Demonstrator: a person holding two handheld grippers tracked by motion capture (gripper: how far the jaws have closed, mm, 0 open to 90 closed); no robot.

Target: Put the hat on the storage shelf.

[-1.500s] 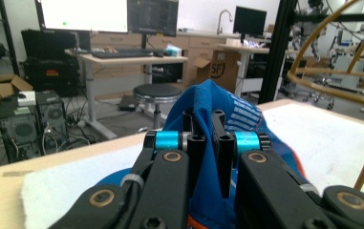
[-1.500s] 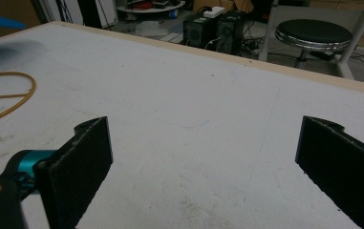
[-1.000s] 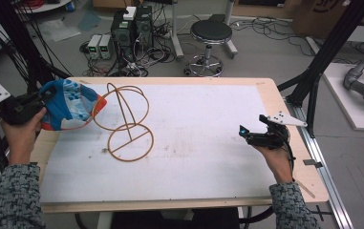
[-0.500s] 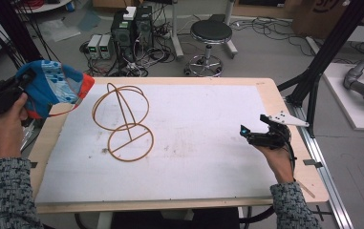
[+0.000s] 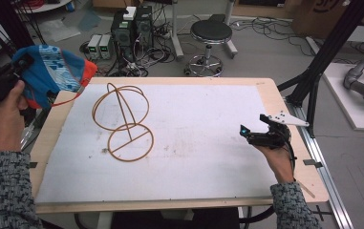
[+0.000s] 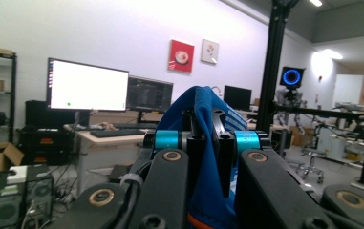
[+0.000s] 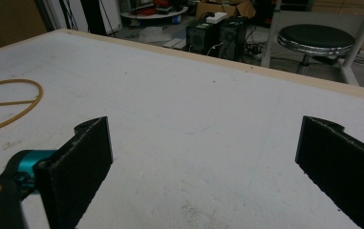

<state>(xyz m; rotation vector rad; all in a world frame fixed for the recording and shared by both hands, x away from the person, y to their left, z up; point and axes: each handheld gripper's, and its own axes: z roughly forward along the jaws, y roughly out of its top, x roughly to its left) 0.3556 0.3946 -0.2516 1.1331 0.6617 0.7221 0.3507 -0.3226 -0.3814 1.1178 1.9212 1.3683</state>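
Left tongs [image 6: 207,138] clamped on blue cap [image 5: 55,71], raised beyond table's [image 5: 270,88] left edge; its view shows monitors [image 6: 88,86]. Right tongs [image 7: 203,167] gape wide near right edge. Wire stand [image 5: 124,121] left-centre.

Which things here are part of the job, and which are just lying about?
In the job: blue cap clamped in left gripper; wire stand on the table; right gripper, open.
Lying about: stool, computers, monitors.
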